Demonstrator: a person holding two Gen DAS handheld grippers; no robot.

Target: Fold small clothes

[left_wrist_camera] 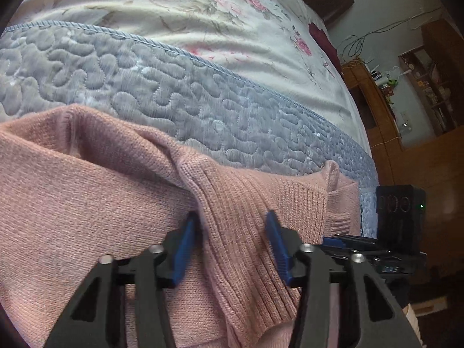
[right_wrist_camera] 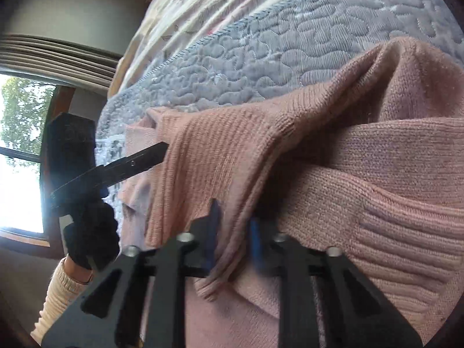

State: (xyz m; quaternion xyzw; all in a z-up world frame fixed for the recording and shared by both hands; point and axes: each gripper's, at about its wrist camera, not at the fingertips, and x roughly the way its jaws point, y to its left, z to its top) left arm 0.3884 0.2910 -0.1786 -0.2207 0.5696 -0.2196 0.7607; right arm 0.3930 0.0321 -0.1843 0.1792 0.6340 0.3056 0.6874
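Note:
A pink knit sweater (left_wrist_camera: pixel 87 191) lies bunched on the blue quilted bed cover (left_wrist_camera: pixel 174 92). My left gripper (left_wrist_camera: pixel 232 243) stands open, its blue pads (left_wrist_camera: pixel 185 246) apart on either side of the ribbed band (left_wrist_camera: pixel 255 220). In the right wrist view my right gripper (right_wrist_camera: pixel 235 235) is shut on a fold of the sweater (right_wrist_camera: pixel 362 191), the fabric pinched between its blue pads (right_wrist_camera: pixel 214 226). The left gripper (right_wrist_camera: pixel 139 159) also shows there, one black finger laid against the ribbed edge, held by a gloved hand (right_wrist_camera: pixel 90 240).
A cream floral sheet (left_wrist_camera: pixel 174 14) covers the bed beyond the blue quilt. Wooden shelves and a desk with cables (left_wrist_camera: pixel 406 92) stand past the bed's right edge. A window with blinds (right_wrist_camera: pixel 26 116) is on the left in the right wrist view.

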